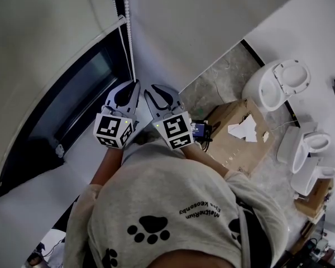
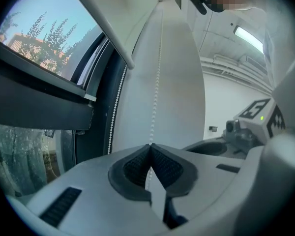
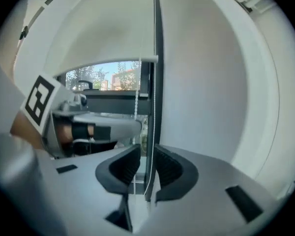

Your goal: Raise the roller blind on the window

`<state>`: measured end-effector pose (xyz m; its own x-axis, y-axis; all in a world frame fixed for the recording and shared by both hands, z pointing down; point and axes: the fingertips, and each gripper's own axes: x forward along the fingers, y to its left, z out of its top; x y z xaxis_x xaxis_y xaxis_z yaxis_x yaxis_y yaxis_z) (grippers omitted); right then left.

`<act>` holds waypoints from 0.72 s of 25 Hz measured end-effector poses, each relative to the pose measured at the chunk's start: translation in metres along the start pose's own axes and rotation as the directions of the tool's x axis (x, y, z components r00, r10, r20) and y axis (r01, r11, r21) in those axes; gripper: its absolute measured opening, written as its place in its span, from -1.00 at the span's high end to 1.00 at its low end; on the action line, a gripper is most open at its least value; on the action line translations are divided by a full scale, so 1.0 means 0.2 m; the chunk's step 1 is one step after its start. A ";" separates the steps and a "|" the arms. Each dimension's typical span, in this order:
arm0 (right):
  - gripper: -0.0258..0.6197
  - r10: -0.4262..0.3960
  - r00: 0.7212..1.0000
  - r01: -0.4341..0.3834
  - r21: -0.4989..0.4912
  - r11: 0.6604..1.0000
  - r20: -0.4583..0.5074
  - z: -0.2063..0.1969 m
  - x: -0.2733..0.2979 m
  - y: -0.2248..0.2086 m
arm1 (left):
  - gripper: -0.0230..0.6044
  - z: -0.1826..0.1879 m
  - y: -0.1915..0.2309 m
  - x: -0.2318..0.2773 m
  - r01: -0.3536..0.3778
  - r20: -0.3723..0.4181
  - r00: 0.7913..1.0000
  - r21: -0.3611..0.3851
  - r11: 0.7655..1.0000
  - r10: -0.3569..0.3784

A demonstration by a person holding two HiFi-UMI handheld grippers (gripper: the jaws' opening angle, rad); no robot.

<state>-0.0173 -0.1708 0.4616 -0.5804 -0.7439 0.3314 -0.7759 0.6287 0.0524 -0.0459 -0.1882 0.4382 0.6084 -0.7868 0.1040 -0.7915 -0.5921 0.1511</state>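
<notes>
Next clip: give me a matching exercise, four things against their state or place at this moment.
Things:
1. left tool
2. right tool
3. roller blind
4. cardboard box

States or places:
A. on the floor
B. shut on the bead chain
C. open, chain running between its jaws
D. covering only the upper window

Pairs: 1-B, 2-C, 3-D, 4-A

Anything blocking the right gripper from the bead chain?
Nothing visible. The bead chain hangs between the open jaws of the right gripper, pads not pressing it; the left gripper is shut on it.
</notes>
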 end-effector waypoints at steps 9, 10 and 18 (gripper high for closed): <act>0.63 0.089 0.956 -0.086 -0.023 0.996 0.279 0.74 -0.12 0.05 | 0.90 0.00 0.00 -0.02 0.001 0.004 1.000 0.008 1.000 -0.001; 0.63 0.096 0.949 -0.093 -0.023 0.995 0.300 0.80 -0.12 0.05 | 0.90 0.00 0.00 -0.03 0.003 0.004 1.000 0.008 1.000 -0.003; 0.84 0.126 0.935 -0.113 -0.060 0.992 0.332 1.02 -0.11 0.06 | 0.90 0.00 -0.02 -0.02 0.017 0.007 1.000 0.012 1.000 -0.017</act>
<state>-0.0638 -0.1924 0.2628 -0.7226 -0.6913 0.0038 -0.6894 0.7209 0.0709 -0.0448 -0.1834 0.4364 0.6214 -0.7777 0.0946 -0.7818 -0.6075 0.1407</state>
